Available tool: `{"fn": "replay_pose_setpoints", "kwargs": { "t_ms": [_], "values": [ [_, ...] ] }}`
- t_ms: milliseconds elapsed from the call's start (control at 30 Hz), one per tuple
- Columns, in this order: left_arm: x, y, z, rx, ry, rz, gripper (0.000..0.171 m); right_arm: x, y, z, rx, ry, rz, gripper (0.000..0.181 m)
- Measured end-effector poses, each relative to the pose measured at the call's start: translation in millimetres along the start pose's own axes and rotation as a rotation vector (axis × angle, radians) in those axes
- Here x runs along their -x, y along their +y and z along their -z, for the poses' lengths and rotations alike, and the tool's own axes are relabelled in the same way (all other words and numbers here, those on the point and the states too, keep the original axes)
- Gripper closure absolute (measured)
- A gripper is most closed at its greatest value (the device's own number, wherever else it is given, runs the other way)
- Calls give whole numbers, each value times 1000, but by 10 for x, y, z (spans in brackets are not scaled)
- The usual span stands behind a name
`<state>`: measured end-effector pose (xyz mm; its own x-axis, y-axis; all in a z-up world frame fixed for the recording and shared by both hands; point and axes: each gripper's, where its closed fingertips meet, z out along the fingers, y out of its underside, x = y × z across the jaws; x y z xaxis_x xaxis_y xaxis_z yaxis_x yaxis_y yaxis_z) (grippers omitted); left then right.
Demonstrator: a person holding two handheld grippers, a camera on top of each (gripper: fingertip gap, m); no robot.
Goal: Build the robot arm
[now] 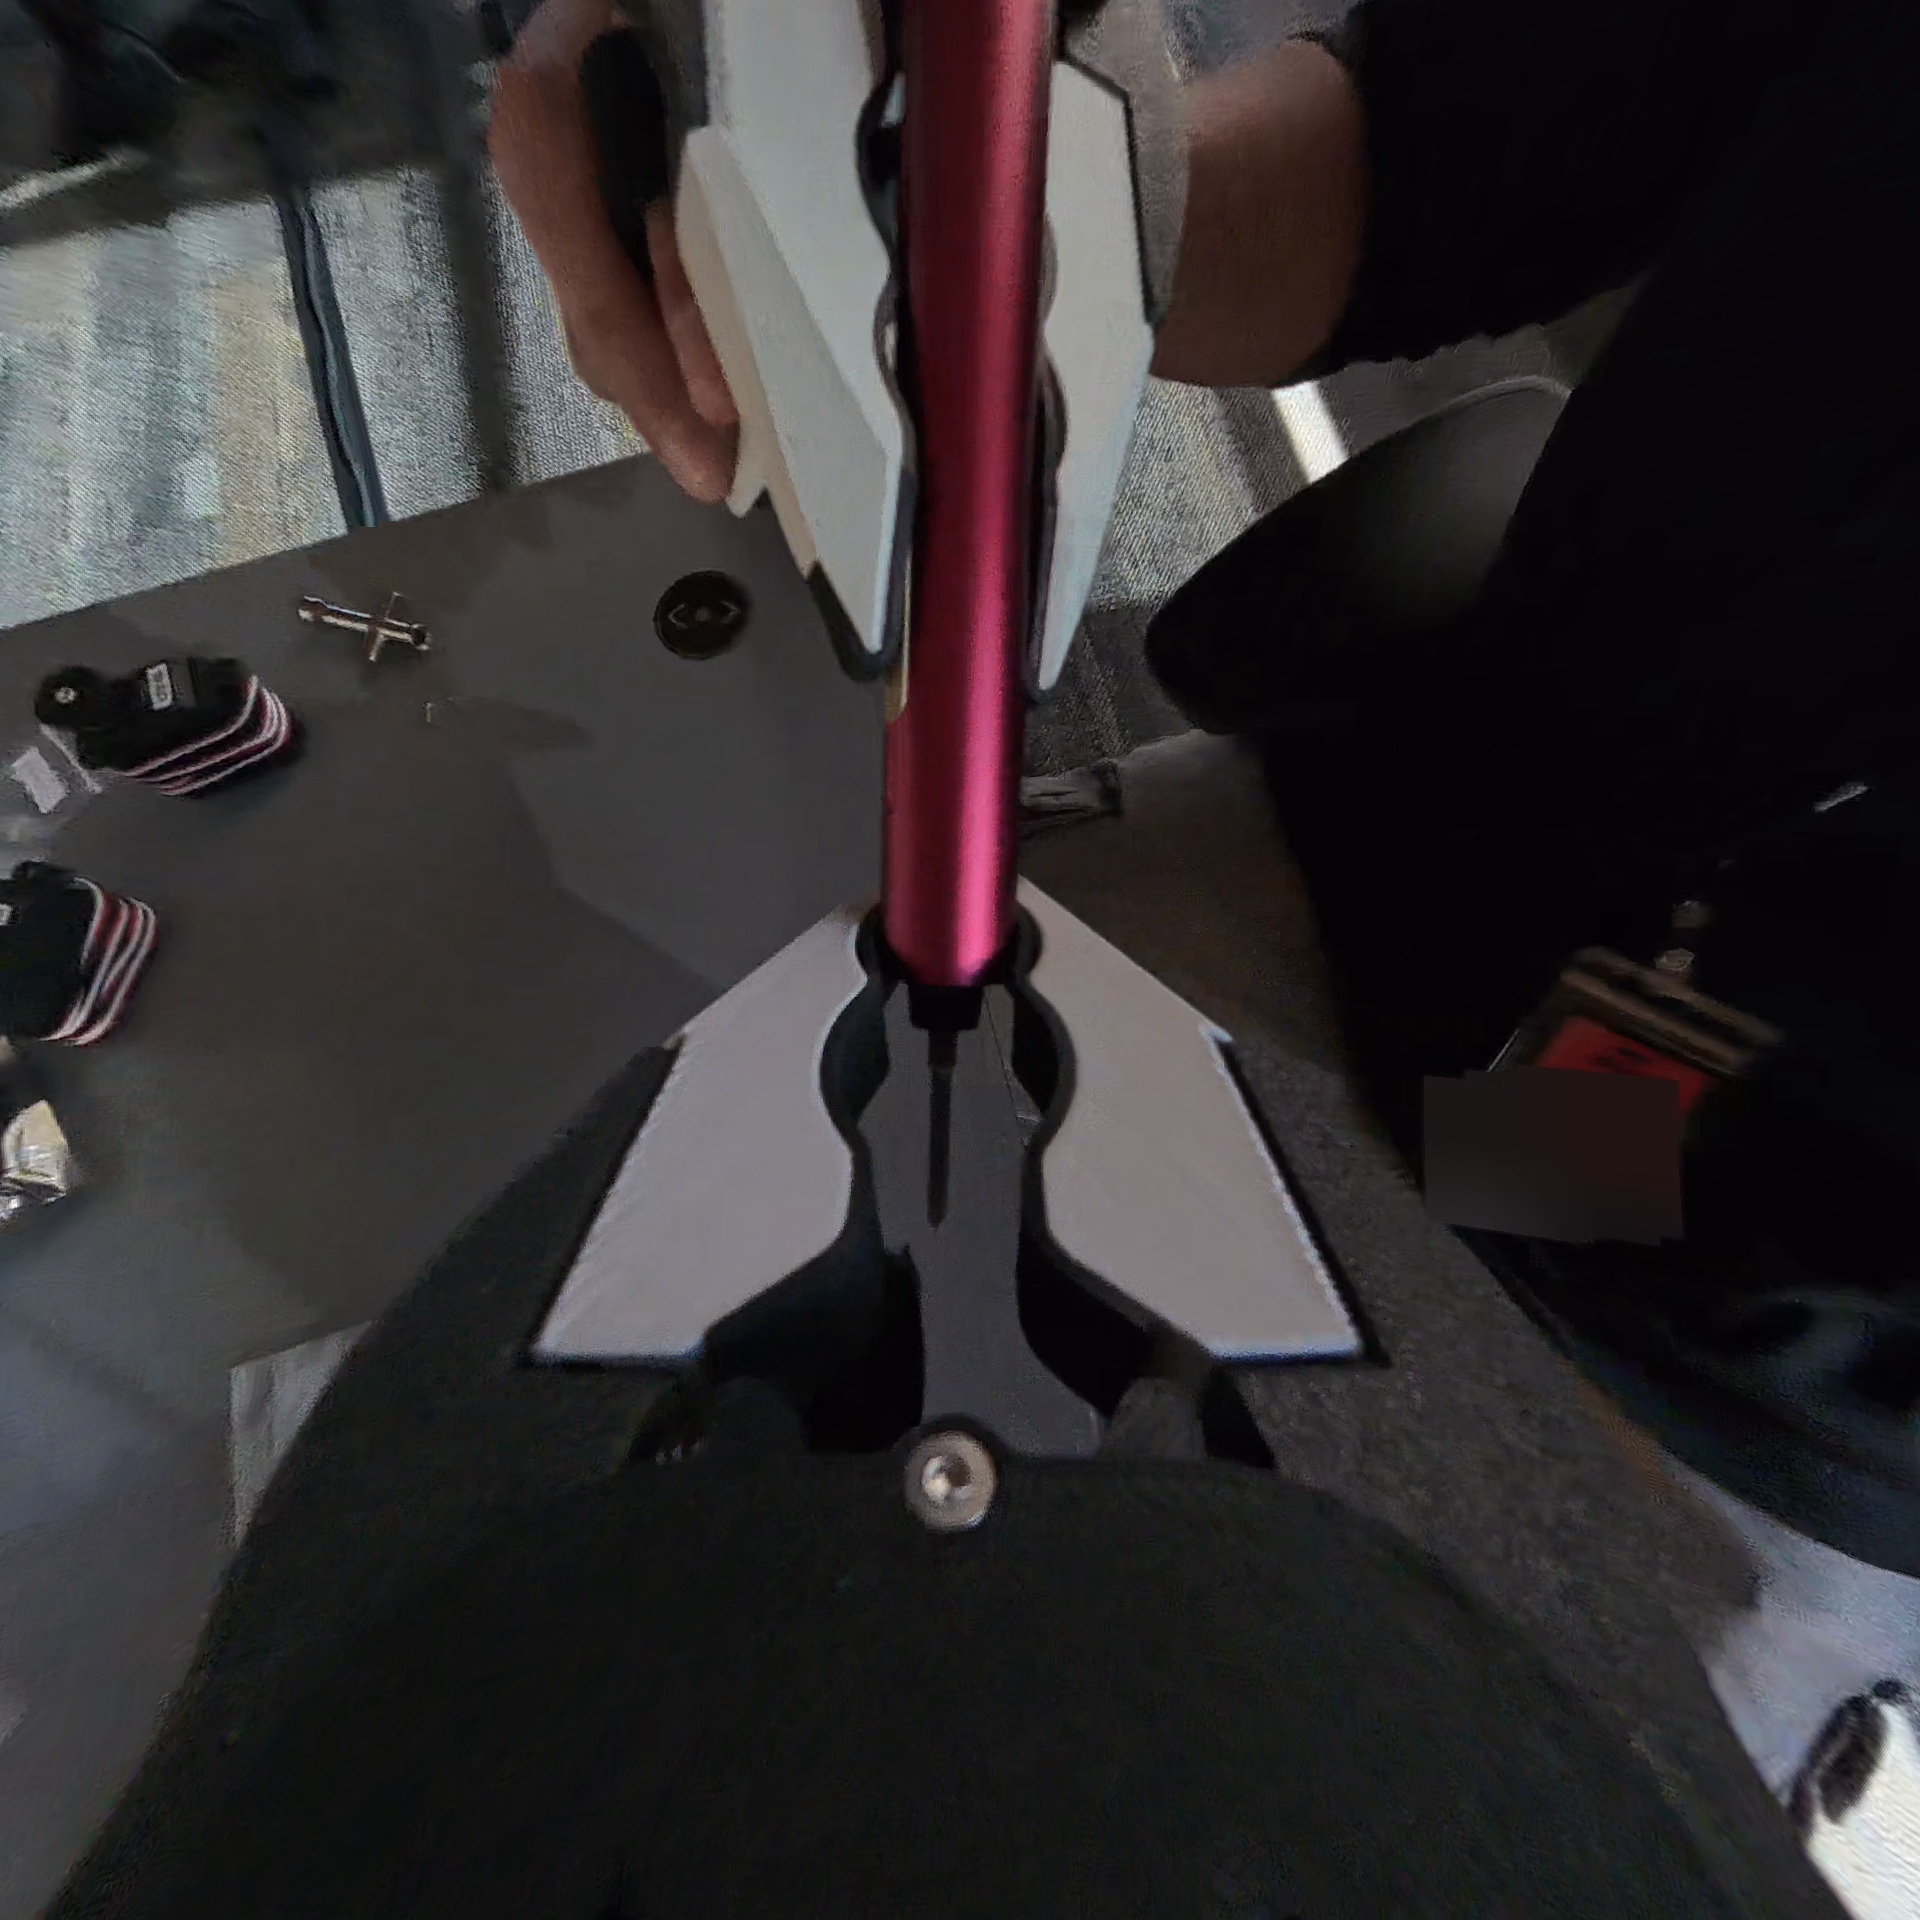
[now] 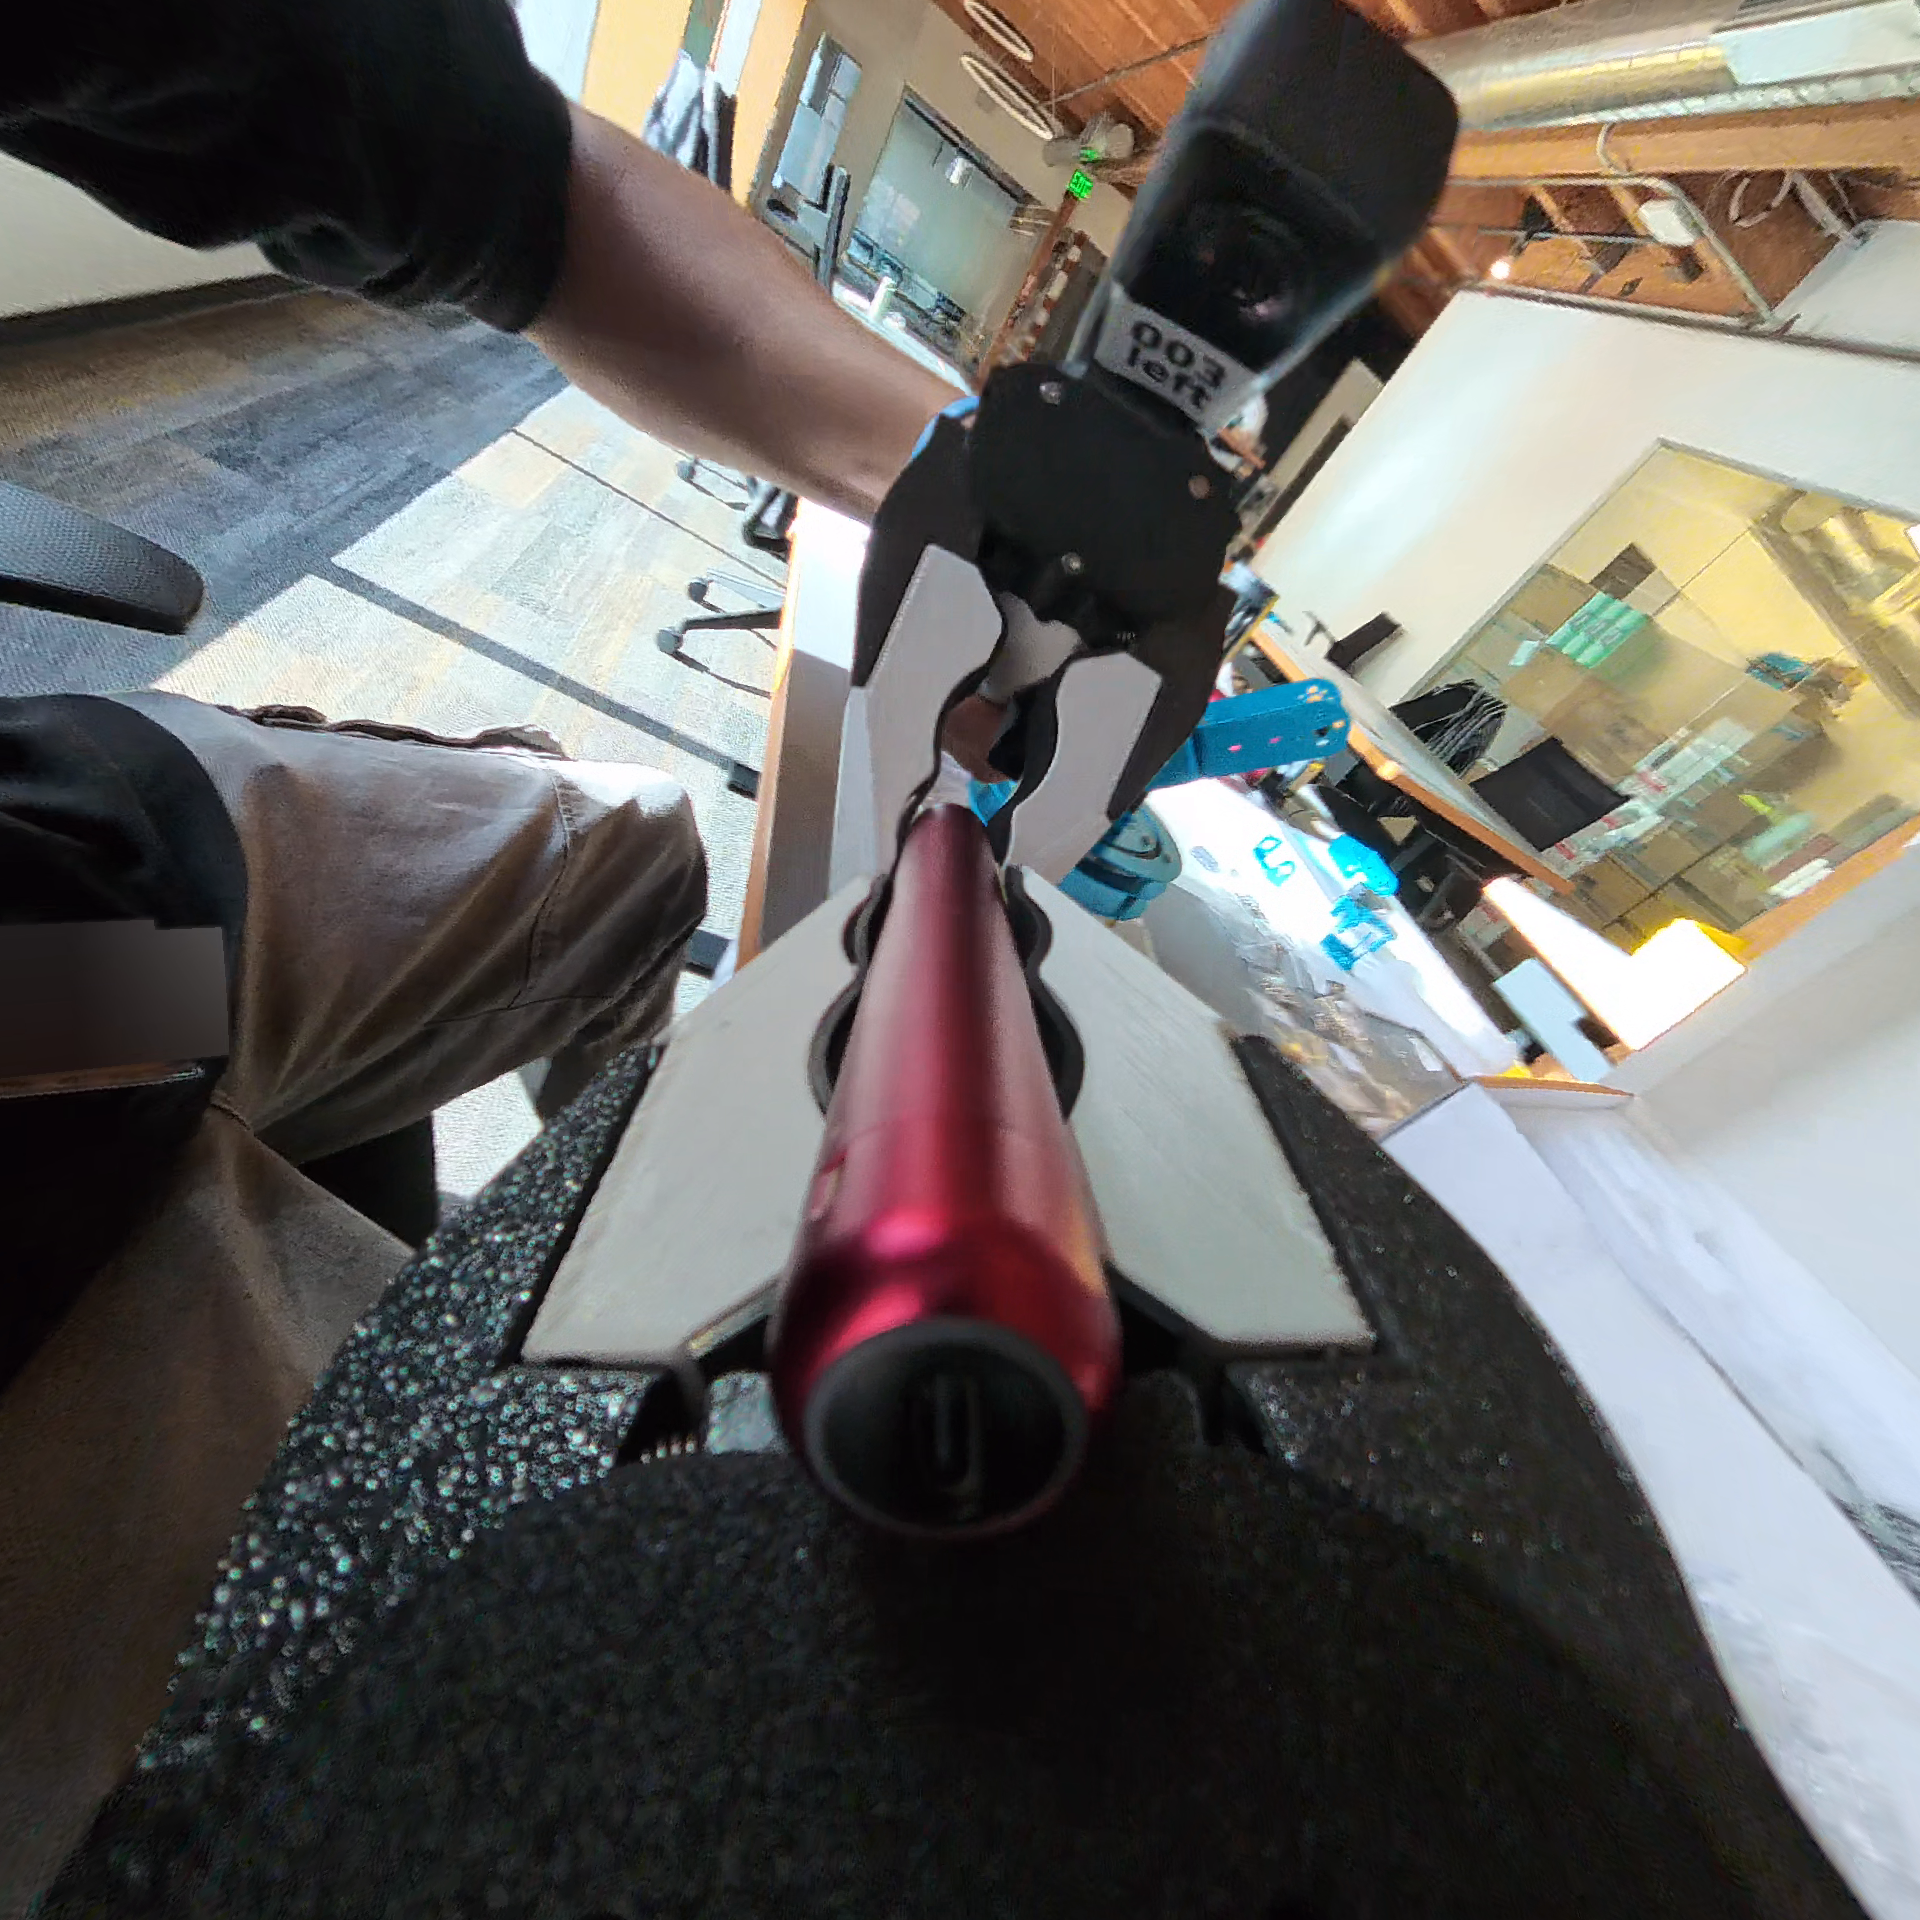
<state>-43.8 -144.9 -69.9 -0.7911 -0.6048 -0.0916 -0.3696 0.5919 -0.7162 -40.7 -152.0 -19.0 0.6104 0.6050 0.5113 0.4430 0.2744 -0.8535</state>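
Surface, left wrist view: dark grey matte tabletop (image 1: 436,935) from 8 to 11 o'clock; grey carpet beyond at 10 o'clock
Left gripper (image 1: 940,935): white fingers narrow, closed on the bit end of the magenta metal cylindrical screwdriver (image 1: 951,623); its thin black bit (image 1: 935,1132) points to 6 o'clock between the finger bases
Right gripper (image 1: 940,644): at 12 o'clock, white fingers clamped around the same barrel farther up; a bare hand (image 1: 613,301) behind it at 11 o'clock
Tabletop things: small silver cross-shaped metal tool (image 1: 369,623) and round black disc (image 1: 701,613) at 10 o'clock; black servo motors with red-and-white wire bundles (image 1: 166,717) at 9 o'clock
Background, right wrist view: open office with timber ceiling and glass-walled rooms from 1 to 3 o'clock; white table (image 2: 1558,1195) at 3 o'clock
Right gripper (image 2: 940,914): narrow, gripping the screwdriver (image 2: 935,1143); black end cap (image 2: 945,1423) faces the camera
Left gripper (image 2: 977,800): at 12 o'clock, black-bodied, closed on the far end
Person: forearm (image 2: 727,353) at 11 o'clock; tan-trousered knee (image 2: 447,904) at 9 o'clock
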Motion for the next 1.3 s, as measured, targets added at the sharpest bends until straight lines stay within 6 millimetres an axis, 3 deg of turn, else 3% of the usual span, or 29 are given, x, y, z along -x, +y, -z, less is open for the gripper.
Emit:
{"fn": "replay_pose_setpoints", "kwargs": {
  "t_ms": [167, 367, 633, 700, 767, 800, 900, 967, 1167, 1300],
  "values": [
    [-23, 168, -32, 69, -15, -21, 157, 97, 92, -108, 16, -24, -10, 159],
    [-12, 145, -47, 102, -35, -60, 157, 113, 153, -235, 33, -32, -28, 158],
    [53, 166, -64, 88, -70, -44, 156, 77, 207, -246, 75, -5, 13, 158],
    [124, 182, 8, 80, -127, -10, 152, 21, 209, -231, 77, 34, 33, 161],
    [210, 204, 195, 32, -232, 60, 135, -50, 220, -186, 79, 80, 43, 159],
    [220, 206, 315, -20, -292, 113, 135, -108, 240, -153, 84, 123, 52, 159],
    [55, 234, 659, -263, -458, 299, 135, -239, 298, -33, 62, 241, 48, 160],
    [-190, 337, 751, -402, -520, 411, 136, -291, 352, 32, 47, 292, 17, 160],
    [-826, 580, 583, -627, -573, 633, 141, -319, 433, 70, 47, 323, -2, 160],
    [-982, 695, 523, -628, -633, 674, 141, -290, 461, 17, 77, 307, 6, 159]
  ]
}}
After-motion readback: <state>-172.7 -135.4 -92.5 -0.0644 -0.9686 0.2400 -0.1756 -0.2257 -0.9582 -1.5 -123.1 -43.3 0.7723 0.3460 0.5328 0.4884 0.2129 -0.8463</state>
